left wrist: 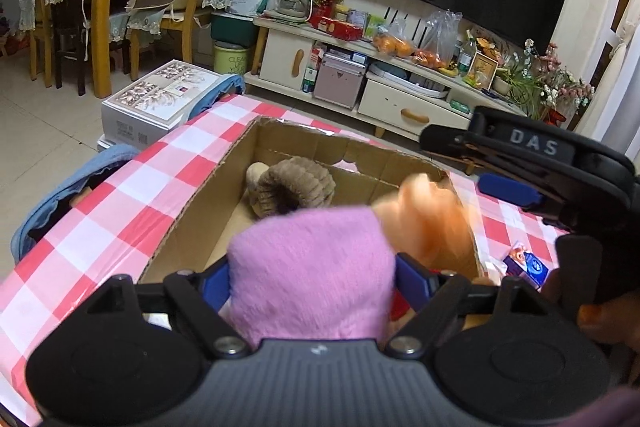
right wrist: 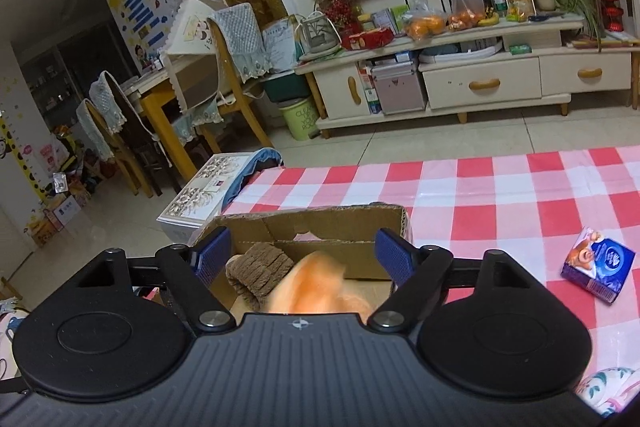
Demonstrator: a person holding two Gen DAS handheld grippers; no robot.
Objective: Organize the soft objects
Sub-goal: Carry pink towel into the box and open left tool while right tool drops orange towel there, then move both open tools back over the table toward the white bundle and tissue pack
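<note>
An open cardboard box (left wrist: 208, 203) sits on the red-checked tablecloth. A brown plush toy (left wrist: 294, 189) lies inside it, also seen in the right wrist view (right wrist: 260, 271). My left gripper (left wrist: 312, 279) is shut on a pink fuzzy cloth (left wrist: 312, 267) held over the box's near edge. A blurred orange soft item (left wrist: 432, 227) is at the box's right side; in the right wrist view it (right wrist: 316, 287) is below my right gripper (right wrist: 304, 259), which is open above the box (right wrist: 320, 223). The right gripper body (left wrist: 532, 163) shows in the left wrist view.
A blue tissue packet (right wrist: 598, 265) lies on the tablecloth (right wrist: 500, 195) right of the box, also in the left wrist view (left wrist: 528, 265). A white patterned carton (left wrist: 160, 99) and blue-covered stools stand beyond the table's far edge. TV cabinet and dining chairs behind.
</note>
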